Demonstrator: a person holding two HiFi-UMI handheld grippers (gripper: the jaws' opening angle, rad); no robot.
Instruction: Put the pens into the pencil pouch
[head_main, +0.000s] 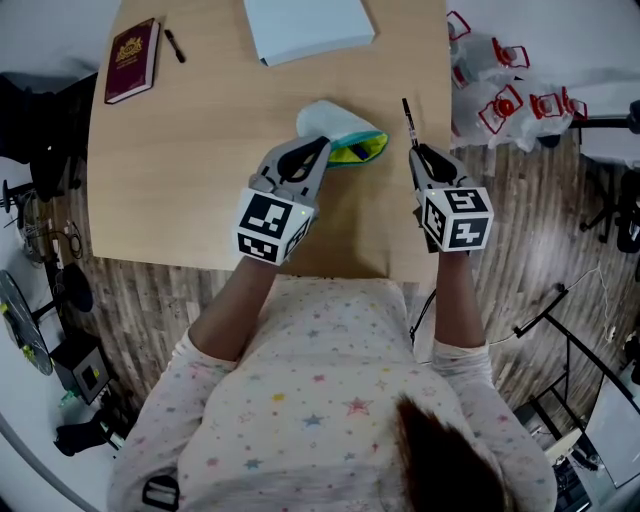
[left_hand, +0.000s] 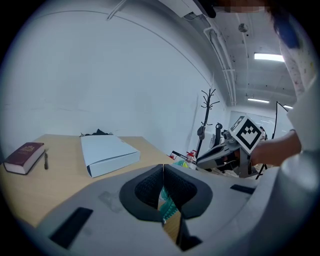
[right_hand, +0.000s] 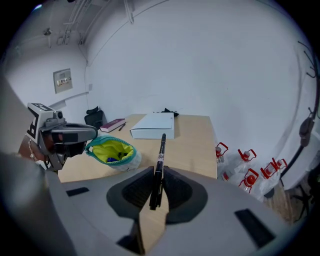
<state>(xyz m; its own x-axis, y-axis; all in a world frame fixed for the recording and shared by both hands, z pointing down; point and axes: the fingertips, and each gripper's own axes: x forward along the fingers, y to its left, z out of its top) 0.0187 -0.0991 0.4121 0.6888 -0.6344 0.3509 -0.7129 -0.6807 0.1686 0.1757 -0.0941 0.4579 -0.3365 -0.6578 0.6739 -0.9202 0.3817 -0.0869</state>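
Observation:
The pencil pouch (head_main: 343, 135), white and teal with a yellow-green lining, lies open-mouthed on the wooden table (head_main: 180, 180). My left gripper (head_main: 320, 150) is shut on the pouch's near rim; teal fabric (left_hand: 168, 205) shows between its pads in the left gripper view. My right gripper (head_main: 416, 155) hovers to the right of the pouch, shut on a black pen (head_main: 408, 122) that sticks out forward from the jaws. In the right gripper view the pen (right_hand: 159, 165) points toward the table's far end, and the pouch (right_hand: 112, 152) sits to its left with something blue inside.
A white box (head_main: 306, 27) lies at the table's far edge. A dark red book (head_main: 132, 60) with another black pen (head_main: 175, 45) beside it is at the far left. Several red-capped water bottles (head_main: 500, 80) stand on the floor past the right table edge.

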